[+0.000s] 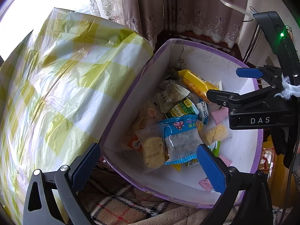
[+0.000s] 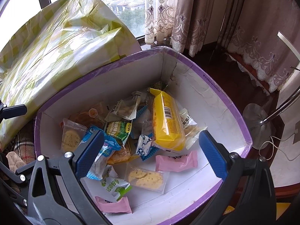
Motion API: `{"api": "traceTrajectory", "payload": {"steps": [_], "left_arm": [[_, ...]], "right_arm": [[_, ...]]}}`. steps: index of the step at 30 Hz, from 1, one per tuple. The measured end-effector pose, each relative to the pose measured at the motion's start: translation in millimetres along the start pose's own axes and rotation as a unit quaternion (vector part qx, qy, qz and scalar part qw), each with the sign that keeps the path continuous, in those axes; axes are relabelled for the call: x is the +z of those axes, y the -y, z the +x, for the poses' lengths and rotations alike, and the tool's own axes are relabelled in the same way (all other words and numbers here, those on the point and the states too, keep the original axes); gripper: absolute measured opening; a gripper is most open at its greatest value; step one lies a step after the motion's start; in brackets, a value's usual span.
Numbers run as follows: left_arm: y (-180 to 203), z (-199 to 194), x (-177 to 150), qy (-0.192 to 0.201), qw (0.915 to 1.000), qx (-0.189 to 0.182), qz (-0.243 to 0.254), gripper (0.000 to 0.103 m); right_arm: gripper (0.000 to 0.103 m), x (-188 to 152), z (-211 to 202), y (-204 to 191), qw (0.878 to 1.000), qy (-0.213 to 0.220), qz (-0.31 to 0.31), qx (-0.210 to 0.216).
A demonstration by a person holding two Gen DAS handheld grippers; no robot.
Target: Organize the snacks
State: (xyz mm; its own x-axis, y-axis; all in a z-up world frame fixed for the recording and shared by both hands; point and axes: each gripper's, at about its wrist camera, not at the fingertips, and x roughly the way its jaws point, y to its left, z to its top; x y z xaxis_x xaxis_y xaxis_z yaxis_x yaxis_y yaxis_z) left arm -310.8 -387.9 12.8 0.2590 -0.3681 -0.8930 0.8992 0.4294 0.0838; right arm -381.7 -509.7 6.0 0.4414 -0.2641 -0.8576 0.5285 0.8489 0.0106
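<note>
Snacks (image 2: 166, 120) below parted right gripper (image 2: 150, 153)

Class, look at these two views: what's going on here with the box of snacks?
A person holds two tongs over a purple-edged box full of wrapped snacks. The left tongs hover open above the blue packet, holding nothing. The right tongs are open too, poised over the yellow packet and pink packets. A checked bag sits beside the box. No snack is gripped at this moment.
</note>
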Motion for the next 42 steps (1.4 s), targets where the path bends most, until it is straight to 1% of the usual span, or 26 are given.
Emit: {"api": "traceTrajectory", "payload": {"steps": [42], "left_arm": [[1.7,6.7,-1.3,-0.007,1.0000,0.000,-0.004,0.103]], "right_arm": [[0.101,-13.4,8.4,-4.4,1.000,-0.020,0.013,0.001]]}}
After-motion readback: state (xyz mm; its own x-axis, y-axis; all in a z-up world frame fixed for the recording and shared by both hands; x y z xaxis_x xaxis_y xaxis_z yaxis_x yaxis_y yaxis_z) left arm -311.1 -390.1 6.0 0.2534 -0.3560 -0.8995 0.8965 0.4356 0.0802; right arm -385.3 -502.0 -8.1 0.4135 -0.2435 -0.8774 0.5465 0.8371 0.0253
